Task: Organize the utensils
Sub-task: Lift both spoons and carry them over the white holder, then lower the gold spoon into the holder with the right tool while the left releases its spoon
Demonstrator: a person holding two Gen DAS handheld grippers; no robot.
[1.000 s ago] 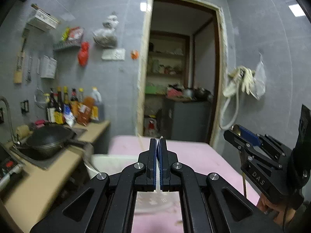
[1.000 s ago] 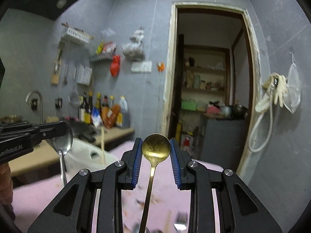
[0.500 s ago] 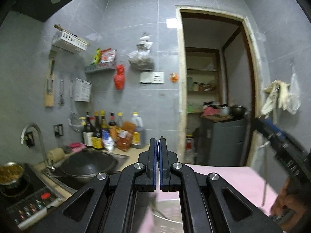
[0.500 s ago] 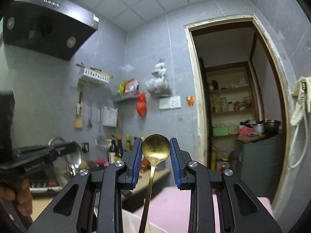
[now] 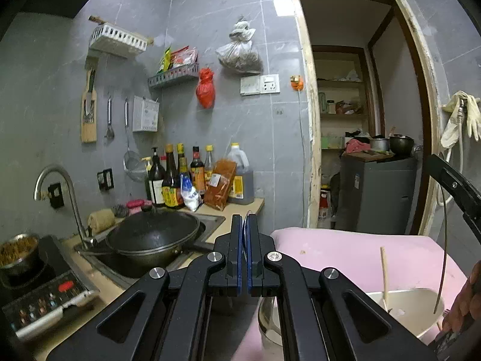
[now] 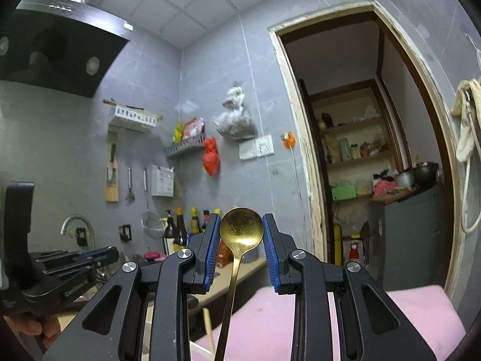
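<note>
The right hand-held gripper (image 6: 241, 234) pinches the gold spoon (image 6: 241, 232) bowl-up, handle hanging toward 6 o'clock for the white container (image 5: 402, 307), apparently, while the left hand-held gripper (image 5: 244, 240) is shut on a thin silvery edge, seemingly another utensil.

The bottles (image 5: 180, 180) by the wall have labels, but the words on them are too small to read. The left gripper (image 6: 76, 288) has raised letters on its side, too blurry to read.

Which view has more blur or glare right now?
Left wrist: sharp, strong fisheye bending of the door frame, mild ceiling-light reflection on the wall. Right wrist: gold spoon crisp, left gripper and range hood smeared.
</note>
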